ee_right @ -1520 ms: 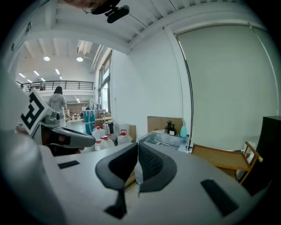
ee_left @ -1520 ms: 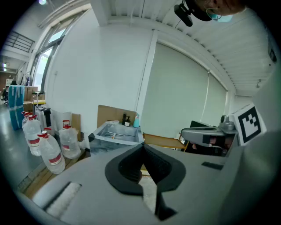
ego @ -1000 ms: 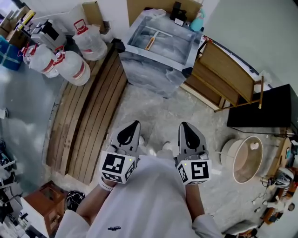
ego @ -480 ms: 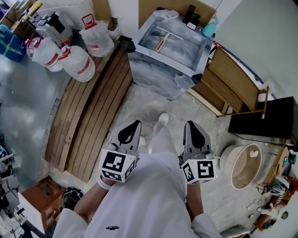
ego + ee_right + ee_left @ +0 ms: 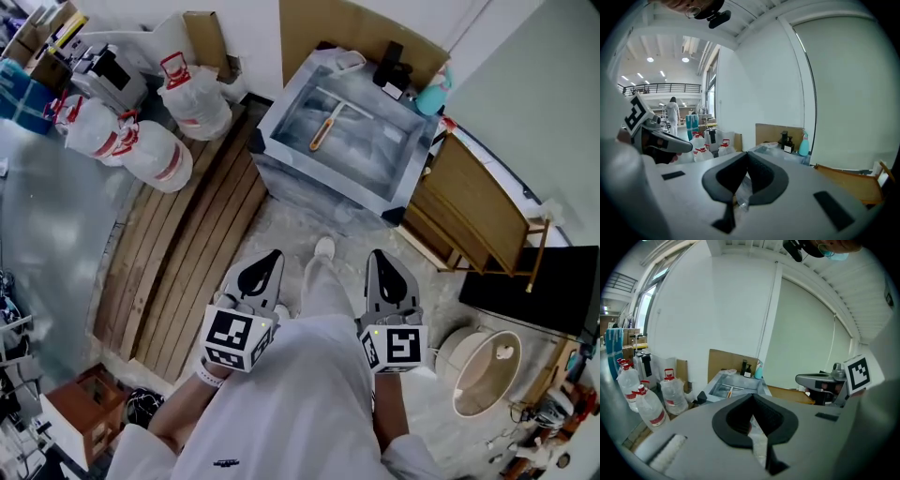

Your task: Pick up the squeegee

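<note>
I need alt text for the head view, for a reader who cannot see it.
Seen from above, a person in white holds the left gripper and right gripper, both shut and empty, pointing toward a grey basin ahead, where a squeegee with a wooden handle lies. Large water jugs and wooden planks are at the left.

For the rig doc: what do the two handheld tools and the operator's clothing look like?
Left tool and right tool: grey bodies with black, teardrop-shaped jaw pads tapering to a point. Each carries a white cube with black square markers. No cables visible. The operator wears white clothing.
</note>
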